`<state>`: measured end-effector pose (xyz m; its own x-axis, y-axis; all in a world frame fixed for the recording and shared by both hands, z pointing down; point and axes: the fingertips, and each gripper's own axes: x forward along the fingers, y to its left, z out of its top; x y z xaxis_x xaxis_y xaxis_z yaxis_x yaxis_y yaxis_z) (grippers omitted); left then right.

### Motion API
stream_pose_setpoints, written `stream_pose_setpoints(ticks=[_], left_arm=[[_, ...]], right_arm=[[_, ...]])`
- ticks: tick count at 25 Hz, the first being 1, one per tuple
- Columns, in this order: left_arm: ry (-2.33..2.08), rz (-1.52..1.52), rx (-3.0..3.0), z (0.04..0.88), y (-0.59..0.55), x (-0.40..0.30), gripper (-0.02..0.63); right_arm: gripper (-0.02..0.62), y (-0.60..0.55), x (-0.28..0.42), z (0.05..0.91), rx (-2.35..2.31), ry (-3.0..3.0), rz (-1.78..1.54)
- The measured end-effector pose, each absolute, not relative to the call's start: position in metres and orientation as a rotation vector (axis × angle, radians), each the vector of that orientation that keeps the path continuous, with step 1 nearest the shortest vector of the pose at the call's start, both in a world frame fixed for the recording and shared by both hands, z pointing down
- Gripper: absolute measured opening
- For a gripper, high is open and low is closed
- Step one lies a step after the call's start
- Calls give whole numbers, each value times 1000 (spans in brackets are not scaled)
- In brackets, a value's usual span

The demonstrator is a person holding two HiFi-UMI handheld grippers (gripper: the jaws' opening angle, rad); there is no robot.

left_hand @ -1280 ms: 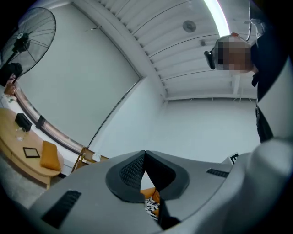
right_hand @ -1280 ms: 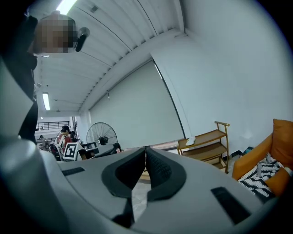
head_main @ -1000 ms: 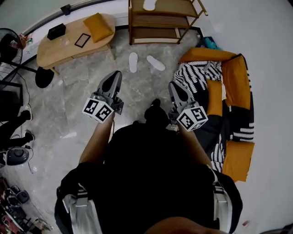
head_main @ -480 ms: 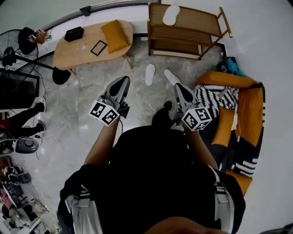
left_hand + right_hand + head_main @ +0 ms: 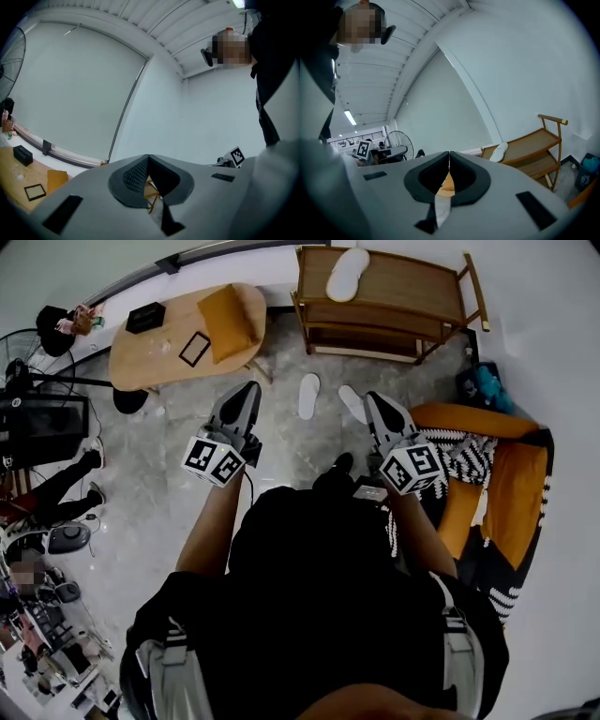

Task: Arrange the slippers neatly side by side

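Slippers, white, two loose on the floor (image 5: 169, 484). Task item.
Left gripper (image 5: 247, 393): jaws pressed together, nothing between. Right gripper (image 5: 376, 401): likewise closed, empty.
Location: ahead of the tips, between the two grippers. The left-hand slipper (image 5: 308, 396) lies straight. The right-hand slipper (image 5: 353, 403) sits close by the right gripper's tip, angled away from its mate.
Beyond: wooden rack (image 5: 441, 306) carrying a third white slipper (image 5: 347, 275).
Handling, judged: light, soft, bendy sole — pinch the side edge or heel rim, since the toe may flop.

Bare floor (image 5: 281, 442) fronts the slippers (image 5: 308, 396); shelf (image 5: 403, 282) behind, sofa (image 5: 469, 418) right.
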<state>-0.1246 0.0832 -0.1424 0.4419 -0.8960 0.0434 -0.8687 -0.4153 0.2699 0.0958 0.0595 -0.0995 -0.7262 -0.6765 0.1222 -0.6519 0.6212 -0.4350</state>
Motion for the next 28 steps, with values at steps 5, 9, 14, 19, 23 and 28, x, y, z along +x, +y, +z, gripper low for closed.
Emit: stream_pose_setpoints(ticks=[5, 9, 14, 19, 23, 28], left_arm=[[-1532, -164, 2419, -139, 33, -113, 14], [-1470, -144, 2469, -137, 1, -105, 14], [-1296, -148, 2515, -124, -32, -128, 14], [-1068, -74, 2498, -77, -55, -156, 14], [-970, -65, 2524, -54, -71, -156, 14], [-970, 0, 2545, -11, -70, -154, 14]], right_arm=[[32, 19, 113, -81, -1185, 2713, -771], [32, 1, 108, -66, -1240, 2685, -807], [32, -23, 78, -55, -1386, 2648, -765], [32, -28, 53, -24, -1610, 2495, -841], [32, -20, 35, 12, -1626, 2613, -882], [32, 6, 36, 57, -1579, 2711, -1015]])
